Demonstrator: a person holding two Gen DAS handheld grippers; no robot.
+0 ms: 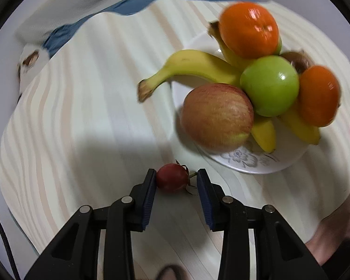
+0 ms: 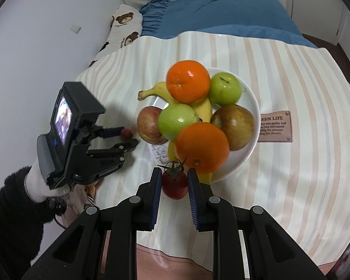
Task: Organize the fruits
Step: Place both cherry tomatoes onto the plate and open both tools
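A white flowered plate (image 2: 252, 107) (image 1: 256, 165) holds two oranges (image 2: 188, 84), two green apples (image 2: 177, 121), a red apple (image 1: 217, 116), a brownish apple (image 2: 235, 126) and bananas (image 1: 193, 66). My left gripper (image 1: 176, 177) (image 2: 128, 137) is down at the striped tablecloth just left of the plate. It is shut on a small red tomato (image 1: 172, 177) (image 2: 126, 133), with one pad on its skin and the other at its stem leaves. My right gripper (image 2: 174, 175) is shut on a larger red tomato (image 2: 174, 185) with a green calyx, held at the plate's near rim.
A brown label patch (image 2: 275, 126) lies on the cloth right of the plate. Blue bedding (image 2: 221, 11) and a bear-print cloth (image 2: 124, 25) lie beyond the table's far edge. A black fuzzy sleeve (image 2: 9, 210) holds the left gripper. A wall stands at the left.
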